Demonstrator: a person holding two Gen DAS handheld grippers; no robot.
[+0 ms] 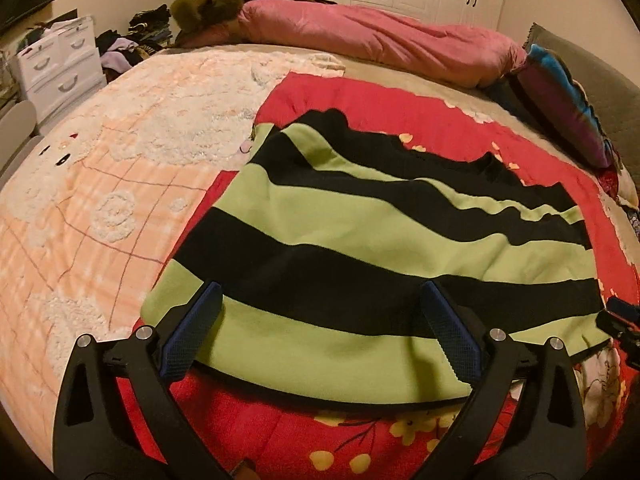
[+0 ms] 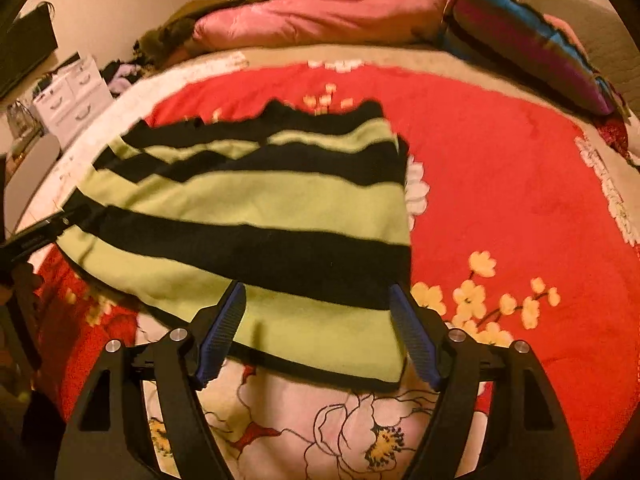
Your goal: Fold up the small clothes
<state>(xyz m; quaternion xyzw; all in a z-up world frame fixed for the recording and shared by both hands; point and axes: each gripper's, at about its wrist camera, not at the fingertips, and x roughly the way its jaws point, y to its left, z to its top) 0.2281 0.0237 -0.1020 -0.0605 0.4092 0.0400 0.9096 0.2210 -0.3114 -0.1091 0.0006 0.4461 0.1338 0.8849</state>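
Striped sweater (image 1: 360, 248) flat on red floral blanket (image 2: 500, 168).
Left gripper (image 1: 320, 320) and right gripper (image 2: 318, 320) hover released at its 6 o'clock hem; uneven grasps could skew the fold.

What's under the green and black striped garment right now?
The green and black striped knit garment lies on a red floral blanket, which shows around its edges. Whatever is beneath its middle is covered.
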